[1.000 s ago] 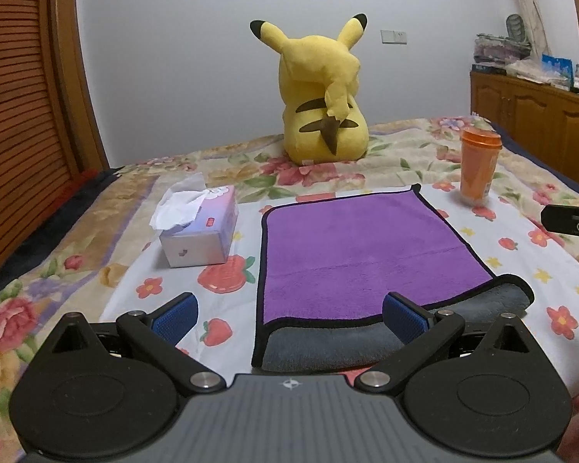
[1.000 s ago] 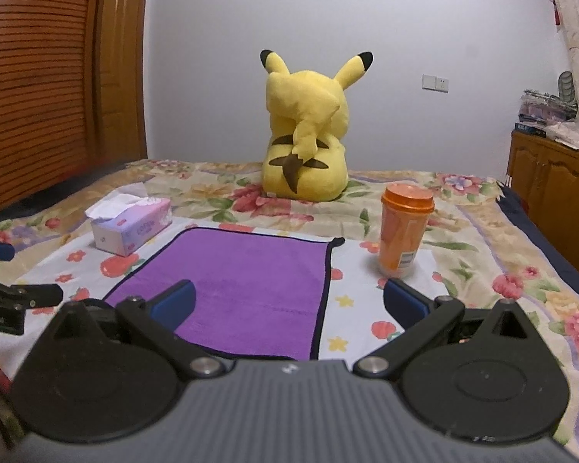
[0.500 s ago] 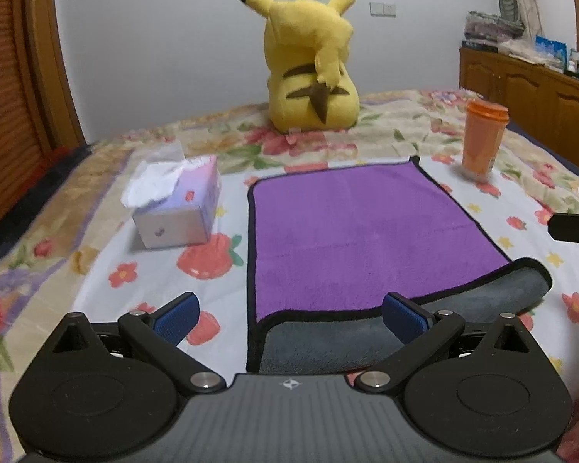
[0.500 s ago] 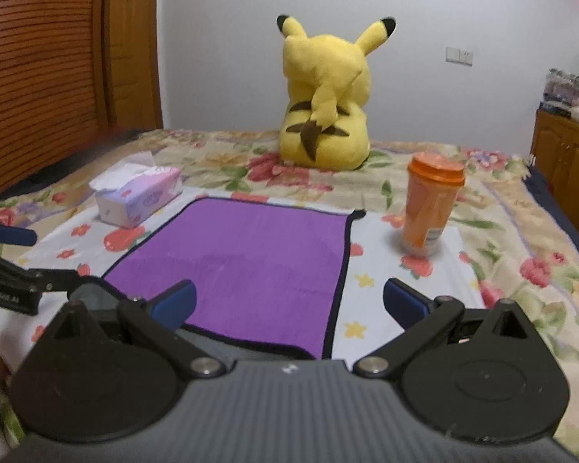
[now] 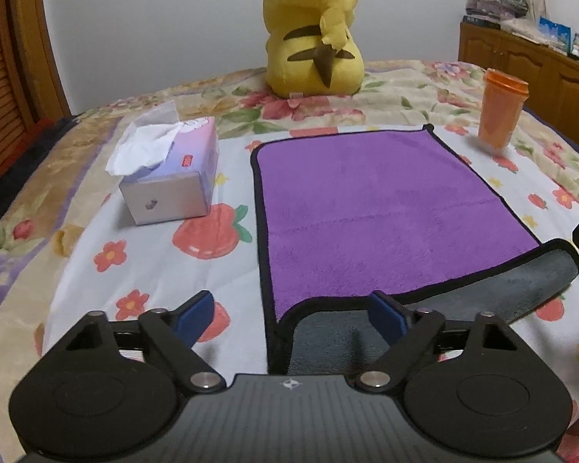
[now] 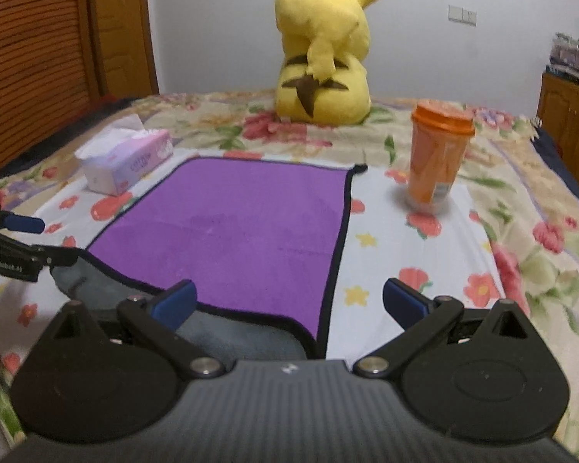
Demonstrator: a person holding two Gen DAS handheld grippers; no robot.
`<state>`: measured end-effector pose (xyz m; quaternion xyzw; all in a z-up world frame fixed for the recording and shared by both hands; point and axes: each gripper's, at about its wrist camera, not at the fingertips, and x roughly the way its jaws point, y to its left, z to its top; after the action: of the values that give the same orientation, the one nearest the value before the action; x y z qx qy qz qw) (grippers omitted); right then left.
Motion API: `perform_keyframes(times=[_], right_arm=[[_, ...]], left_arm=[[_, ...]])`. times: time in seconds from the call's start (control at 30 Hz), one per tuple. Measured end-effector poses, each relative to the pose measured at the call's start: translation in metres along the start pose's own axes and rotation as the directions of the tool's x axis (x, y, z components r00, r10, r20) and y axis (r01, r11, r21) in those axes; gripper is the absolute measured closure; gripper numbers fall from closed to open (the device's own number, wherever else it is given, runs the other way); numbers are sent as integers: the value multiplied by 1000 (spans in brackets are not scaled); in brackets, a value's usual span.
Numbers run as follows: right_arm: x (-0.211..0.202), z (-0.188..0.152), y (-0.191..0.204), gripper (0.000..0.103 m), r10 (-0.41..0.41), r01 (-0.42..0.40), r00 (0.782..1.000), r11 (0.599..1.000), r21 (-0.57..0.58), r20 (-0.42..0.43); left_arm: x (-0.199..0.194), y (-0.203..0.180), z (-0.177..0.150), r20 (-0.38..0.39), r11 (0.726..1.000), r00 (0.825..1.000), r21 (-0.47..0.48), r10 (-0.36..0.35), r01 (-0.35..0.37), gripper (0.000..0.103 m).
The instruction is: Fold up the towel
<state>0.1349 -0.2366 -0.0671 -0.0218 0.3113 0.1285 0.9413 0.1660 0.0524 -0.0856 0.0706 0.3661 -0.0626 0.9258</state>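
Note:
A purple towel (image 5: 370, 208) with a black hem and grey underside lies flat on the flowered bedspread; it also shows in the right wrist view (image 6: 243, 231). Its near edge is turned over, showing a grey strip (image 5: 521, 285). My left gripper (image 5: 295, 314) is open, low over the towel's near left corner, its jaws straddling the hem. My right gripper (image 6: 287, 301) is open over the near right corner. The left gripper's fingers (image 6: 19, 223) show at the left edge of the right wrist view.
A tissue box (image 5: 173, 181) stands left of the towel. An orange lidded cup (image 5: 500, 110) stands at the far right corner. A yellow plush toy (image 5: 312, 34) sits behind. A wooden cabinet (image 5: 540, 65) lines the right wall.
Both grippers have dropped lower and moved forward to the towel's near edge. The towel lies as before and both grippers stay open.

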Motion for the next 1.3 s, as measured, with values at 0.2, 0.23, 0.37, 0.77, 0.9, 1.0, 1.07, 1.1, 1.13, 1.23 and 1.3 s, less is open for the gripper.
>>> perform_keyframes(times=[0.2,0.23,0.37,0.77,0.9,1.0,1.07,1.1,1.13,1.23,1.3], right_arm=[[15,-5,-3,0,27,-26,996,1000,13,-88],[17,-5,-2,0,30,-28,994,999,15,-102],[26,-8,-4,1,47,-43,988,999,29,-145],[35,-11,-6,21,100,-91,973,994,54,-208],[35,-11,-6,34,122,-112,970,992,59,-211],[36,-12,-6,37,121,-112,969,992,55,-217],[36,-11,-6,43,123,-113,968,992,57,-219],[36,-11,-7,45,123,-114,968,992,57,-218],[36,-11,-7,47,121,-112,968,992,54,-218],[35,-11,-8,58,117,-109,969,993,49,-216],[35,-10,-8,70,115,-109,970,993,43,-214]], left_arm=[[9,5,-2,-42,1000,999,-17,-13,13,27],[9,5,-3,-48,1000,999,-20,-16,15,27],[13,5,-4,-77,999,997,-27,-23,21,30],[19,5,-7,-117,998,991,-36,-60,56,49],[20,3,-8,-127,997,990,-32,-67,64,50],[20,3,-8,-132,997,989,-42,-73,68,51],[21,4,-8,-134,996,988,-48,-76,71,53],[20,4,-8,-133,996,988,-48,-78,72,54],[20,4,-8,-133,996,988,-46,-80,74,56],[18,2,-7,-130,996,988,-40,-87,83,62],[17,1,-7,-126,996,988,-30,-85,82,66]])
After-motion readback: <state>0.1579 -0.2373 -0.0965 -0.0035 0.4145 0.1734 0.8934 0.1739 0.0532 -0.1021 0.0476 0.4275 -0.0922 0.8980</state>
